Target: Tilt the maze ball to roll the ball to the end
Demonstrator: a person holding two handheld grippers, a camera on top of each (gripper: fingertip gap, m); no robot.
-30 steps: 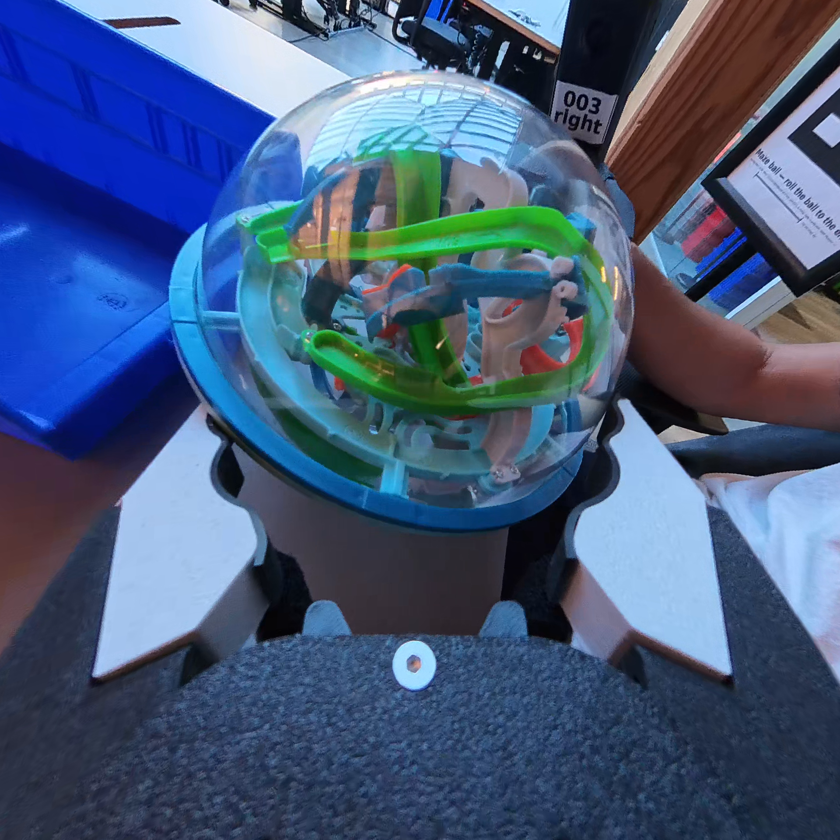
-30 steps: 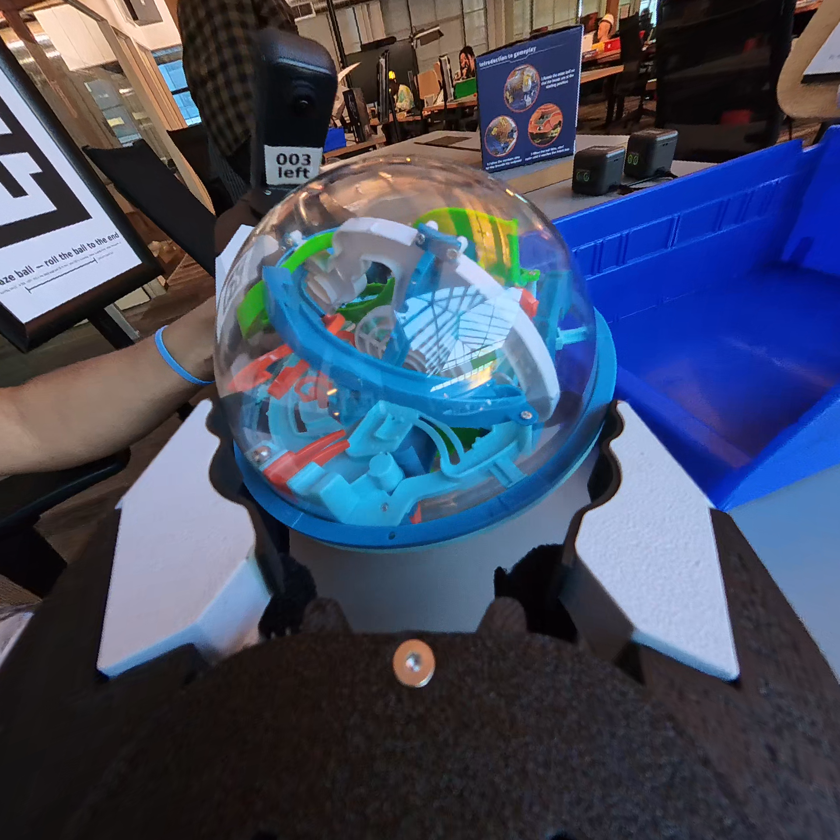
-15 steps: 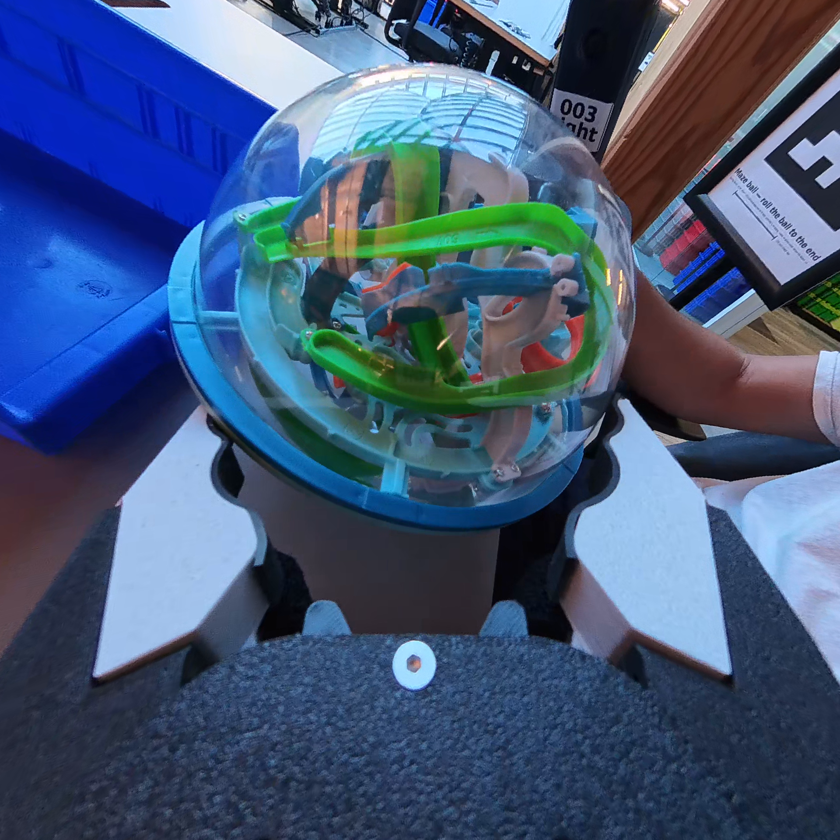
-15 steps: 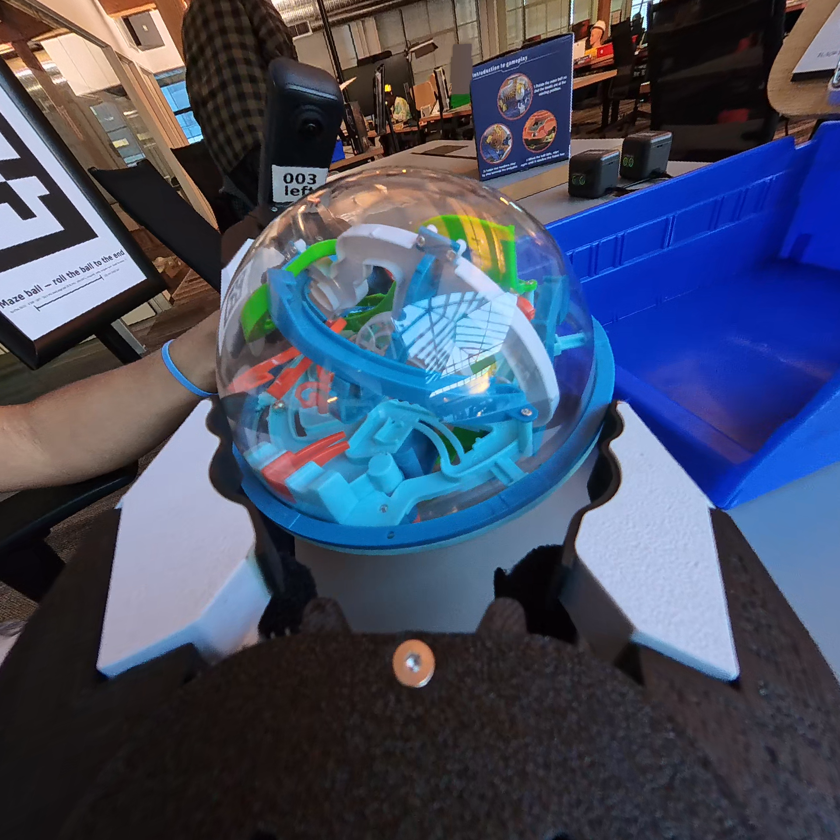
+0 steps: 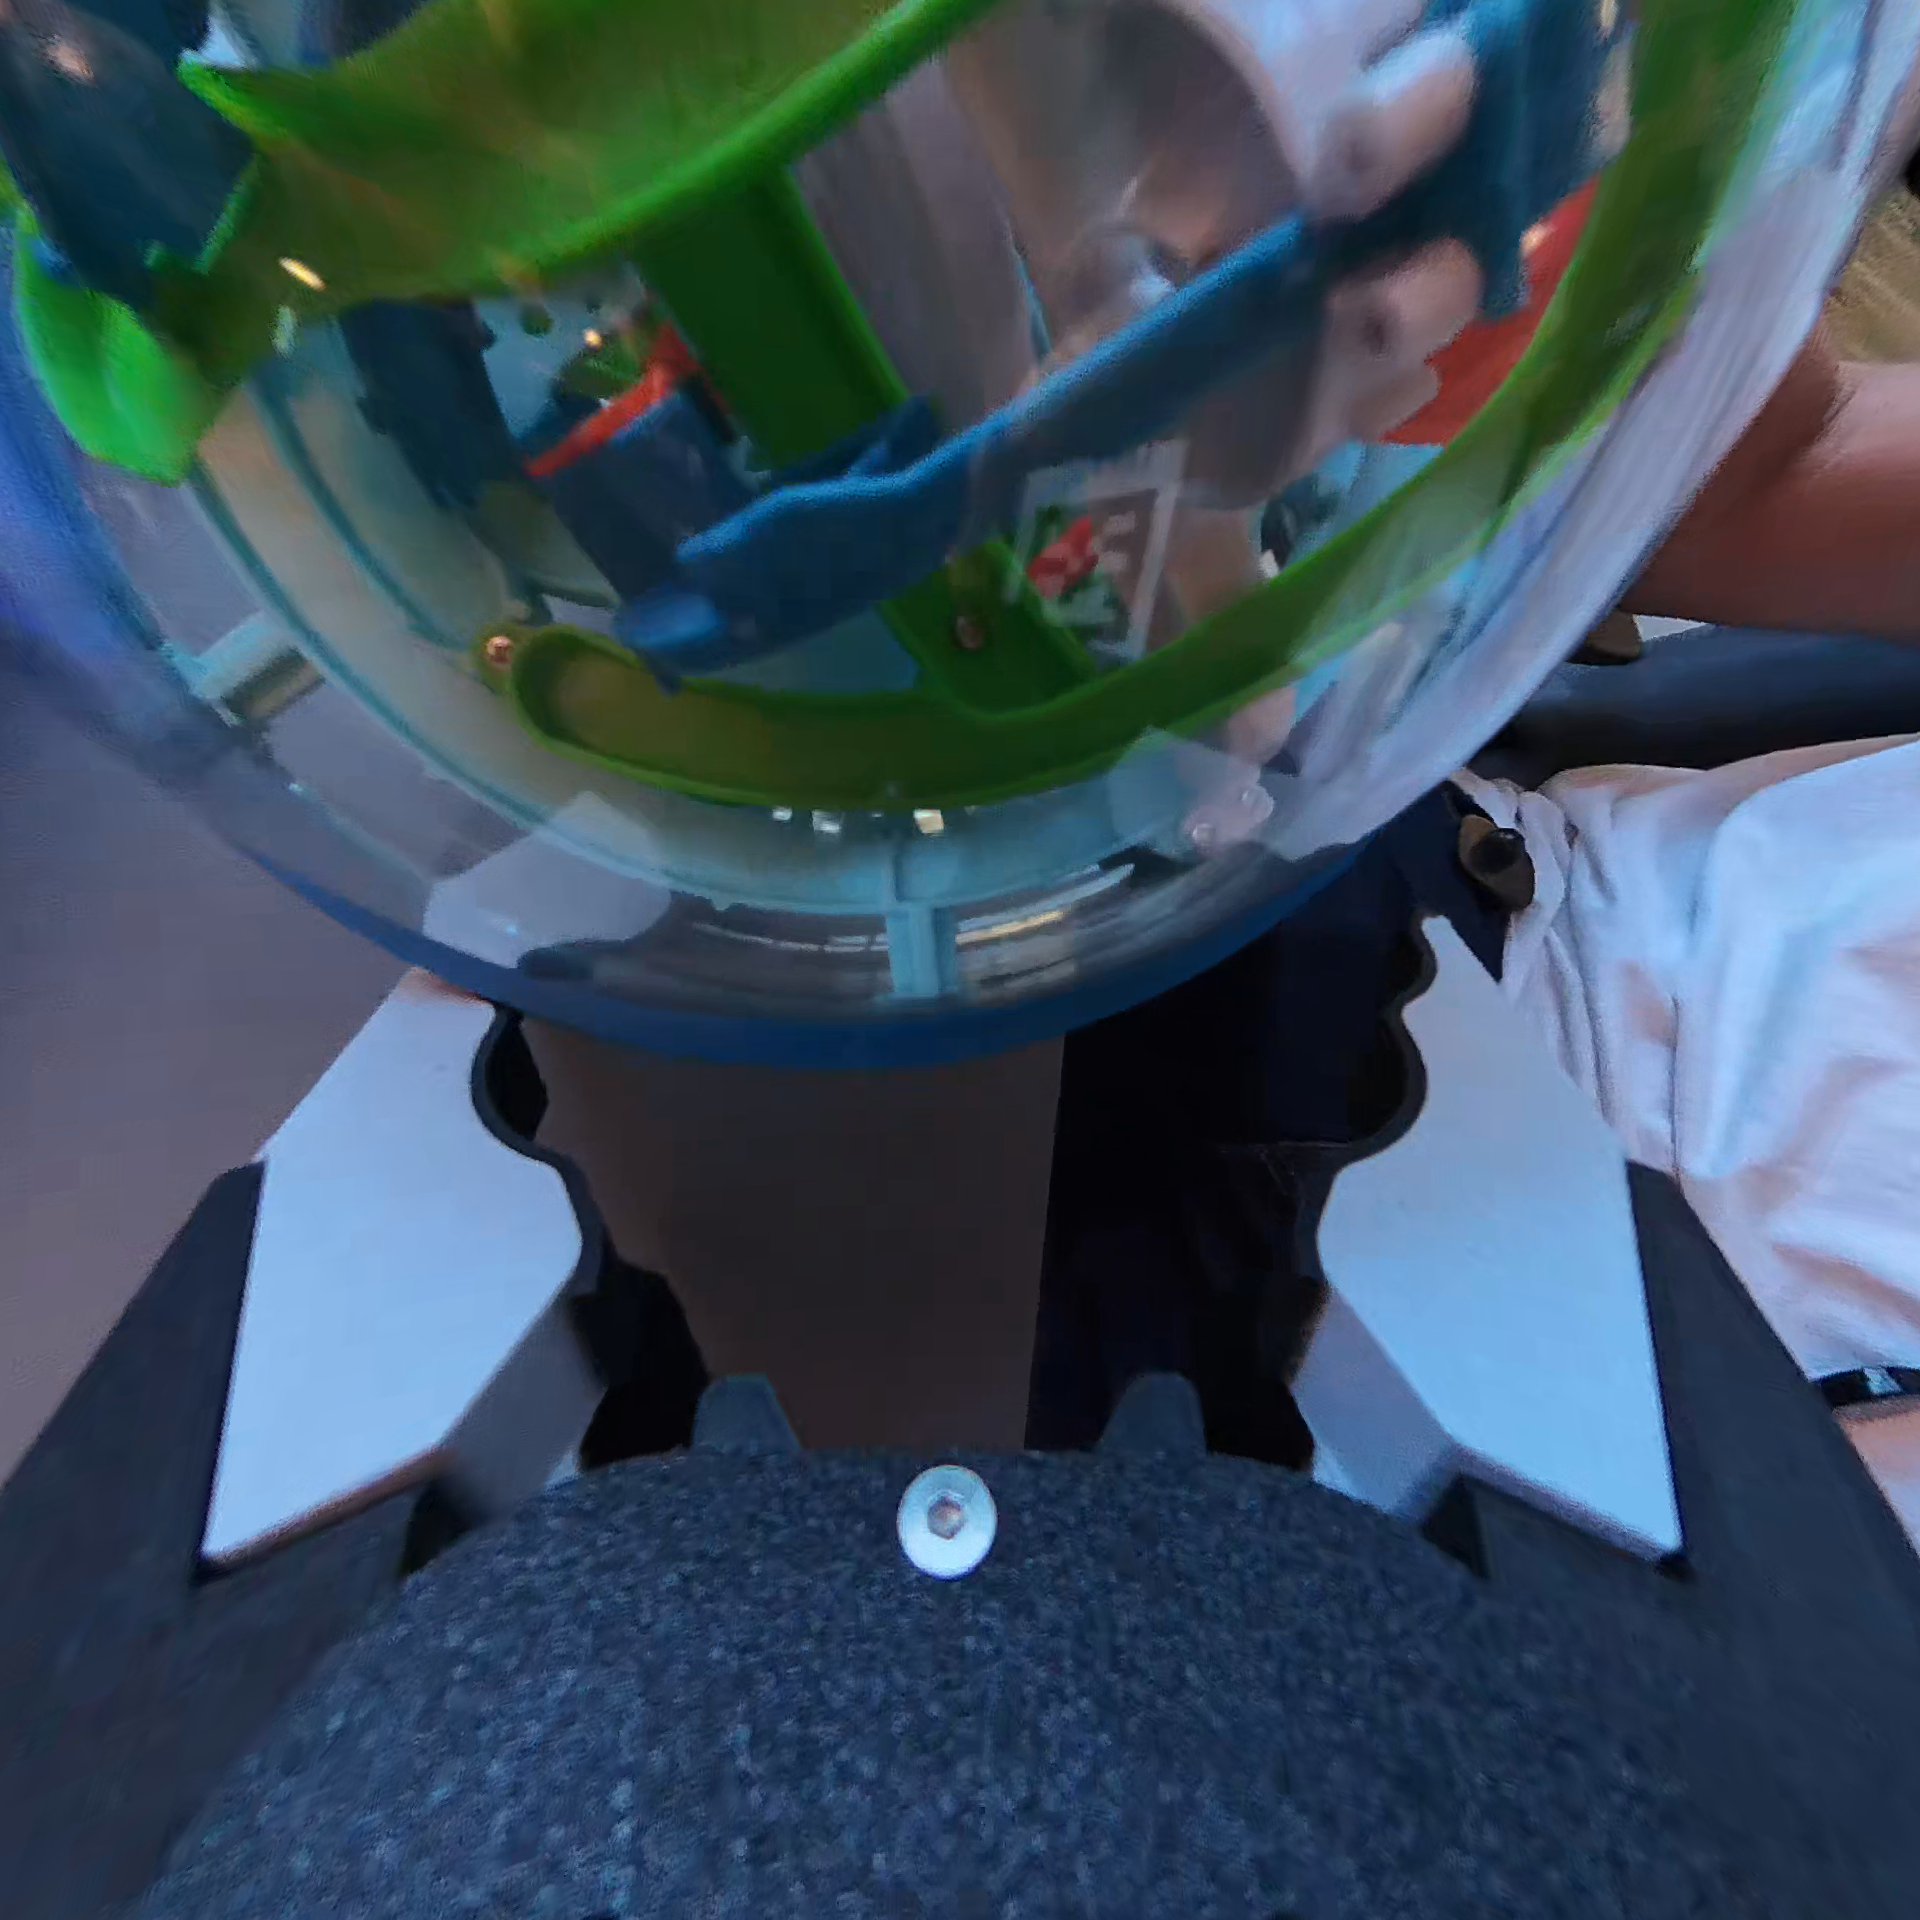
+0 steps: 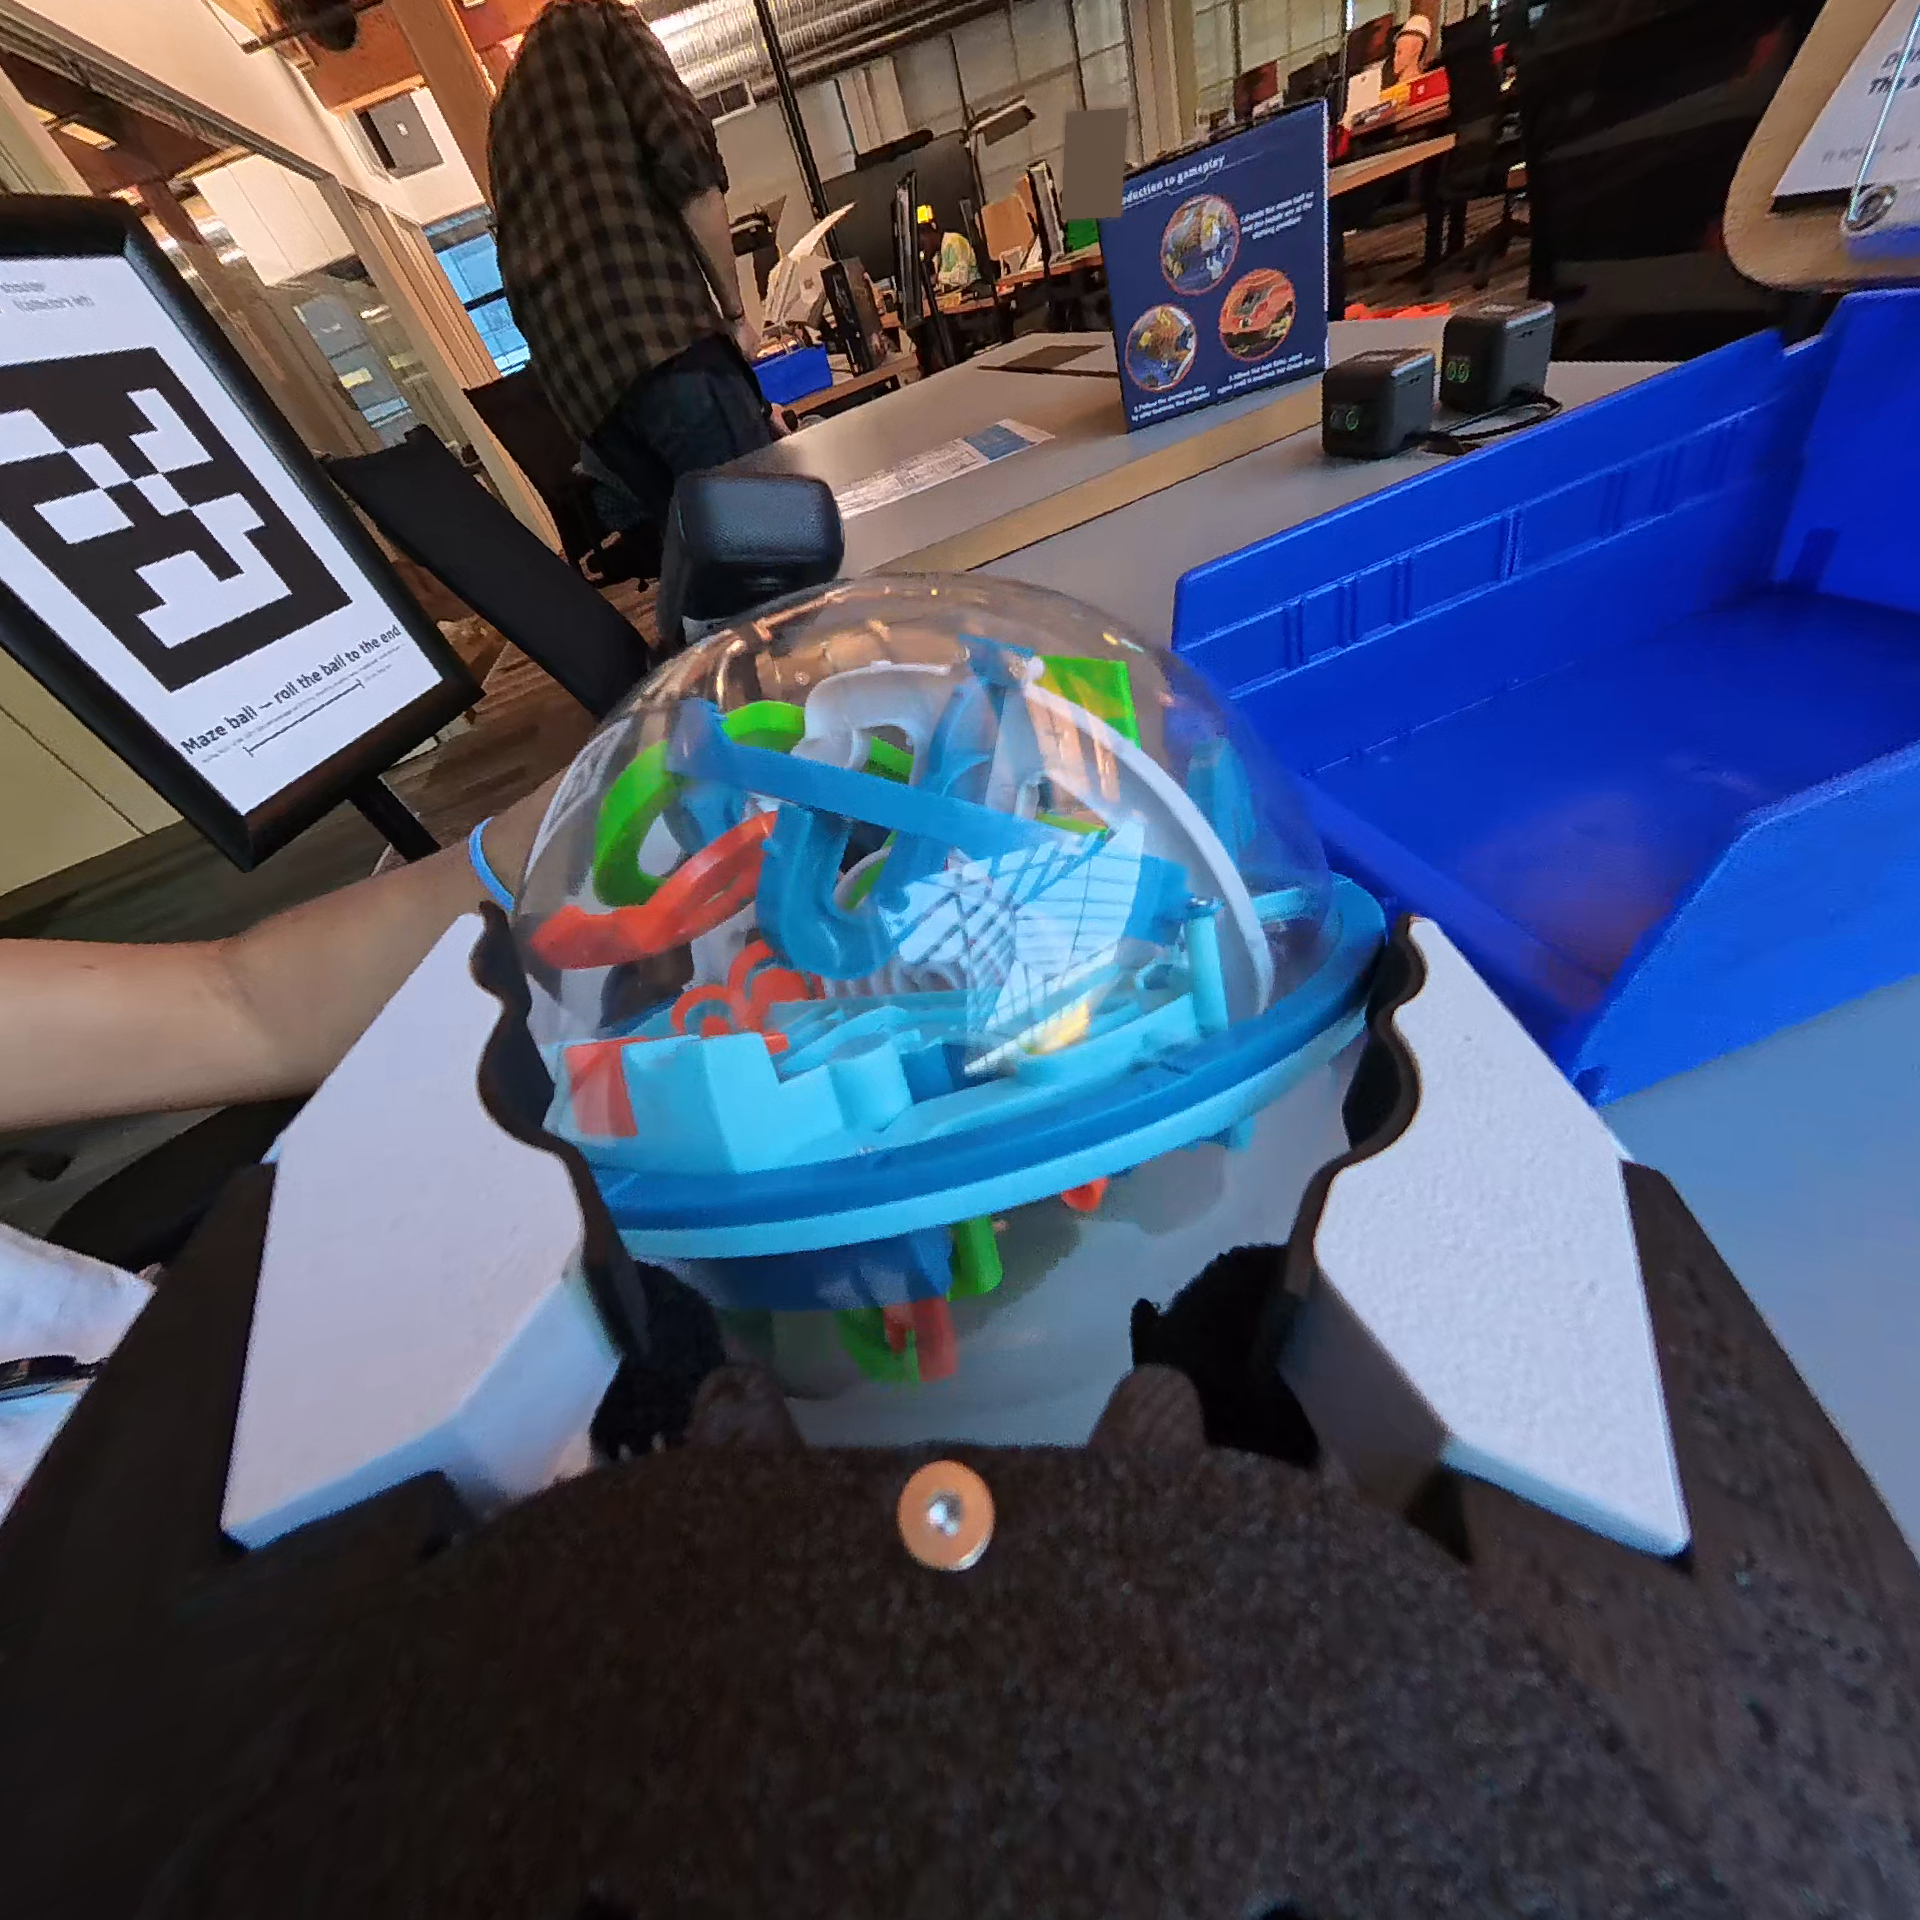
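A black-framed sign (image 6: 156, 540) at ten o'clock in the right wrist view bears a large black-and-white block marker with lines of print beneath it. On the desk (image 6: 1039, 436) at one o'clock stands a dark blue card (image 6: 1221, 275) with a heading, three round pictures and small captions. A white printed sheet (image 6: 940, 462) lies flat at twelve o'clock. A clipped white card (image 6: 1849, 135) shows partly at two o'clock. Nothing legible appears in the blurred left wrist view.
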